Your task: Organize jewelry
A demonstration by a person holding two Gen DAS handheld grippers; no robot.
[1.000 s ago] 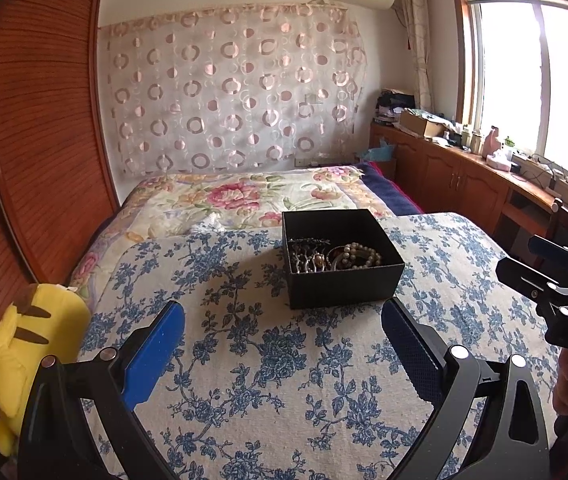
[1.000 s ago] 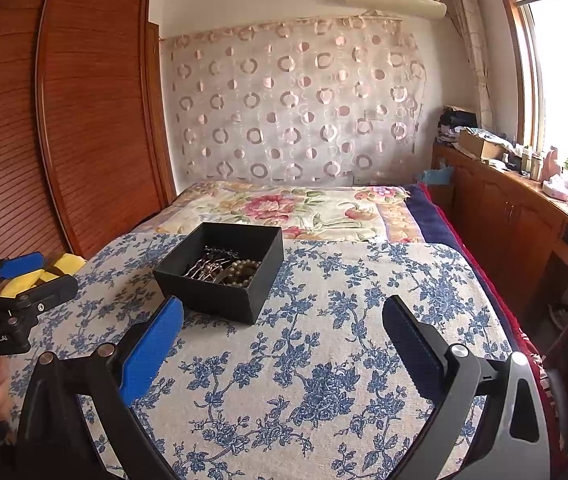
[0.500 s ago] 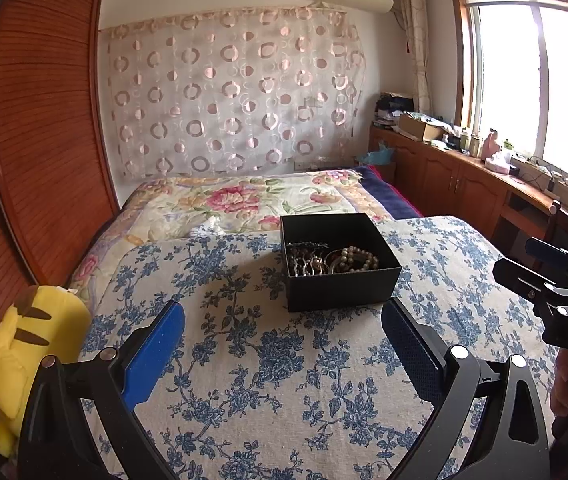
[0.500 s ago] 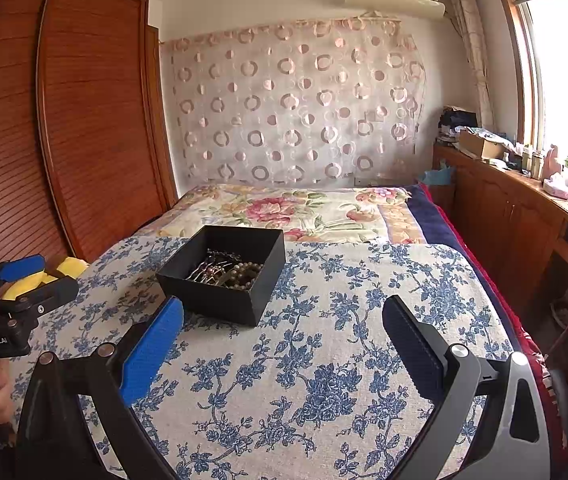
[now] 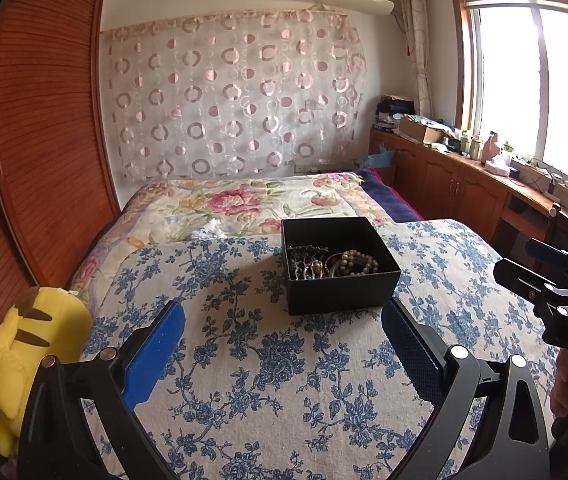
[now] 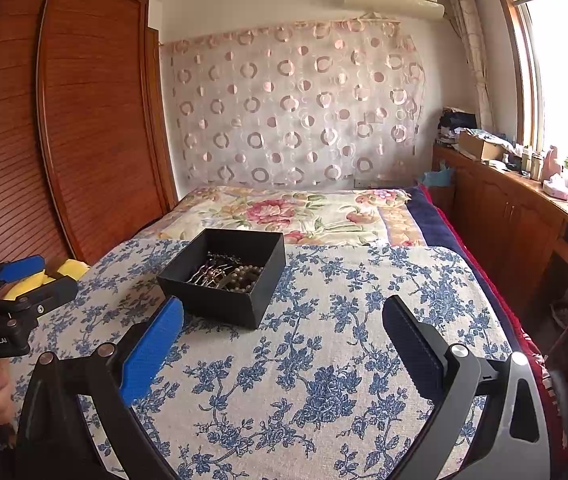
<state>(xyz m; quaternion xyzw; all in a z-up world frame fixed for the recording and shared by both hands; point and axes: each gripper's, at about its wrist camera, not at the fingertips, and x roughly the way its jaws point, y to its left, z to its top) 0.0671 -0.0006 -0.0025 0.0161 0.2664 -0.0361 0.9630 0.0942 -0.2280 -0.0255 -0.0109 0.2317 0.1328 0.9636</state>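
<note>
An open black box (image 5: pixel 340 280) stands on the blue-flowered bedspread (image 5: pixel 268 364); it also shows in the right wrist view (image 6: pixel 224 300). Inside lie a tangle of jewelry: a pearl bead bracelet (image 5: pixel 358 260), silver pieces (image 5: pixel 304 268), seen also in the right wrist view (image 6: pixel 226 276). My left gripper (image 5: pixel 284 320) is open and empty, short of the box. My right gripper (image 6: pixel 284 316) is open and empty, to the right of the box and nearer me. Each gripper shows in the other's view, the right (image 5: pixel 544 276) and the left (image 6: pixel 24 276).
A yellow plush toy (image 5: pixel 32 344) lies at the bed's left edge beside the wooden wardrobe (image 5: pixel 44 140). A floral quilt (image 5: pixel 252 204) covers the far half of the bed. A wooden counter with clutter (image 5: pixel 484 172) runs under the window at the right.
Both views have shifted slightly; the box sits a little higher and farther in the frames, so both grippers have drawn back a bit. Jaws stay open.
</note>
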